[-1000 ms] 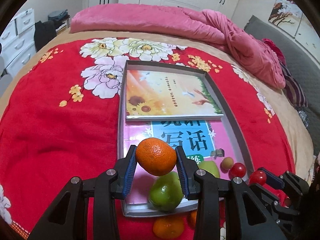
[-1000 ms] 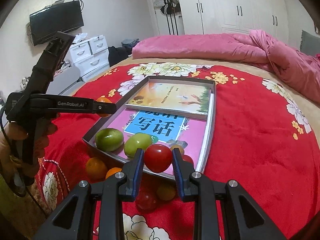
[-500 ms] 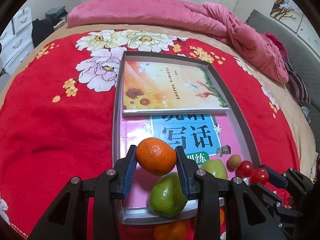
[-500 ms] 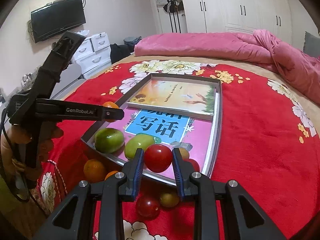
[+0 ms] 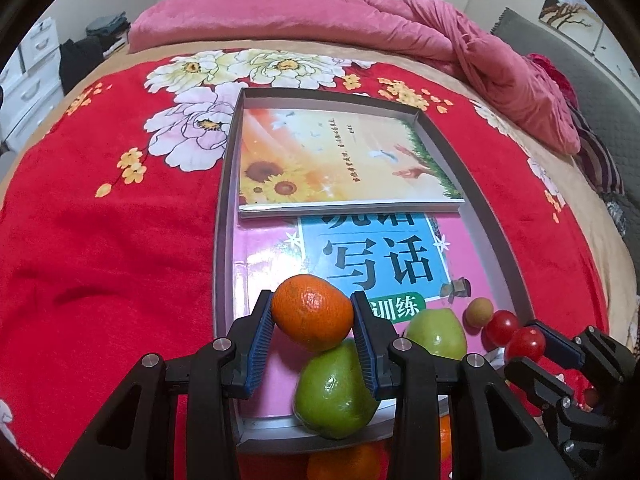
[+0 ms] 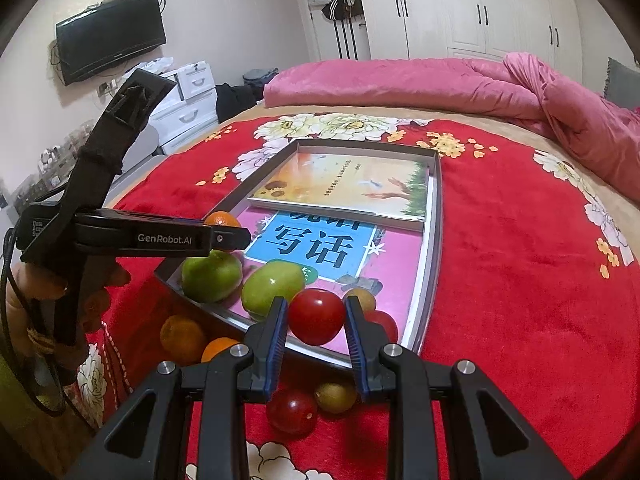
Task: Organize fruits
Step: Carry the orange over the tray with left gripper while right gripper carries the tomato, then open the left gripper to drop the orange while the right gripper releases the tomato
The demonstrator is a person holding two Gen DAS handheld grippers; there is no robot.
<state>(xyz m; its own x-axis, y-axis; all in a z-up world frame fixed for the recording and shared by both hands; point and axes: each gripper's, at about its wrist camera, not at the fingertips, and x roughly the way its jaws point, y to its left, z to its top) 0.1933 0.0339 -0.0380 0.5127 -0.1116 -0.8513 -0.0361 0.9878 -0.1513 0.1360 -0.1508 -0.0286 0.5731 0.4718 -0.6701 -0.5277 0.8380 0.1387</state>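
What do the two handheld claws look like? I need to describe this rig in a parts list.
Both claws, left claw and right claw, are black angular plastic with silver bolts and ribbed blue pads. Seen from the right wrist view, the left one has a pistol-style handle, white "GenRobot.AI" lettering along its side, and a black cable trailing below the hand.

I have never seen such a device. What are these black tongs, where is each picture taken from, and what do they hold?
They are hand-held grippers, one in each of a person's hands; no robot arm. Each picture comes from a camera on one gripper, looking along its fingers. The left gripper is shut on an orange. The right gripper is shut on a red tomato. On the red flowered blanket lies a grey tray with two books, two green fruits and small fruits. More fruit lies on the blanket beside it.
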